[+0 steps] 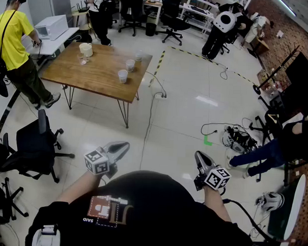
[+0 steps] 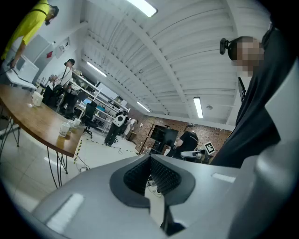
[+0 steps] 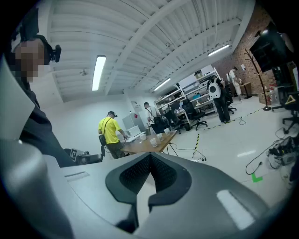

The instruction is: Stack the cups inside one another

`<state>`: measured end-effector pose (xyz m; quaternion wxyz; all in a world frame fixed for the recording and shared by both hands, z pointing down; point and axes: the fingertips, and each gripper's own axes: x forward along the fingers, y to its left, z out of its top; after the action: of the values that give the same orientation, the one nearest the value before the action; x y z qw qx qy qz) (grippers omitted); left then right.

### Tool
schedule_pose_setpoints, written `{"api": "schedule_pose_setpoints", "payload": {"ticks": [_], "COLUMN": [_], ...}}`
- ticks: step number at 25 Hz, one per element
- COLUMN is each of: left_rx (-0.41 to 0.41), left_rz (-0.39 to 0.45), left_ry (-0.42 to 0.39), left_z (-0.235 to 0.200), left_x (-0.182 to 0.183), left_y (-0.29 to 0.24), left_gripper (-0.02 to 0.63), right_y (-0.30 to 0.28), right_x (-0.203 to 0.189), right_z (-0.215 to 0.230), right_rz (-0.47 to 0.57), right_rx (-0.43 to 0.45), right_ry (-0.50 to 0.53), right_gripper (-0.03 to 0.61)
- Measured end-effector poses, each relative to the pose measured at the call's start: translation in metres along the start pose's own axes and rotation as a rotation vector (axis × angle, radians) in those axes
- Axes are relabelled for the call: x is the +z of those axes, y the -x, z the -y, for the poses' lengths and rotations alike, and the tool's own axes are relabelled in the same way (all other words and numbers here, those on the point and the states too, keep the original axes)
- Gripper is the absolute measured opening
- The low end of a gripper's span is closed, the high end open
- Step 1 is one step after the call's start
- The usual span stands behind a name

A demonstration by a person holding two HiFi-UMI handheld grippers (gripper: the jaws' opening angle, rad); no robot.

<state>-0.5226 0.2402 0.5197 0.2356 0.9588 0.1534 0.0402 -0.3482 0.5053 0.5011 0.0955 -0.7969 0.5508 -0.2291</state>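
Observation:
Three white paper cups [image 1: 123, 76] [image 1: 130, 65] [image 1: 139, 56] stand apart on the wooden table [image 1: 100, 71] far ahead at the upper left, with a cream stack of cups [image 1: 86, 49] further back. Both grippers are held near the person's body, well short of the table. My left gripper [image 1: 123, 144] is shut with nothing in it, its pads meeting [image 2: 150, 156]. My right gripper [image 1: 198, 155] is likewise shut and empty [image 3: 150, 154]. The left gripper view shows cups [image 2: 64, 129] on the table's edge. In the right gripper view the cups [image 3: 154, 141] are small and distant.
A black office chair [image 1: 38, 140] stands left of me, between me and the table. A person in a yellow shirt [image 1: 15, 42] is at the table's left end. A cable [image 1: 155, 94] trails over the floor by the table. Another person [image 1: 275, 145] sits at the right.

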Motion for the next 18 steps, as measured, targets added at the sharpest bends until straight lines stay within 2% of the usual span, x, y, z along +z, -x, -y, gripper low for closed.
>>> {"api": "schedule_pose_setpoints", "payload": {"ticks": [9,14,18], "left_rx": [-0.023,-0.016,0.016], "left_rz": [-0.054,-0.066,-0.066], "left_ry": [0.009,0.007,-0.025], "left_z": [-0.050,-0.056,-0.059], "left_x": [0.004,0.004,0.009], "left_y": [0.004,-0.031,-0.079], "left_gripper": [0.003,0.003,0.002], "right_y": [-0.038,-0.045,-0.063], "right_x": [0.000,0.006,0.020], "right_z": [-0.004,0.037,0.087], "right_rz": [-0.001,0.000,0.003], "right_rx": [-0.038,-0.042,0.013], "right_ry": [-0.030,-0.060,-0.070], "right_gripper": [0.014,0.014,0.014]}}
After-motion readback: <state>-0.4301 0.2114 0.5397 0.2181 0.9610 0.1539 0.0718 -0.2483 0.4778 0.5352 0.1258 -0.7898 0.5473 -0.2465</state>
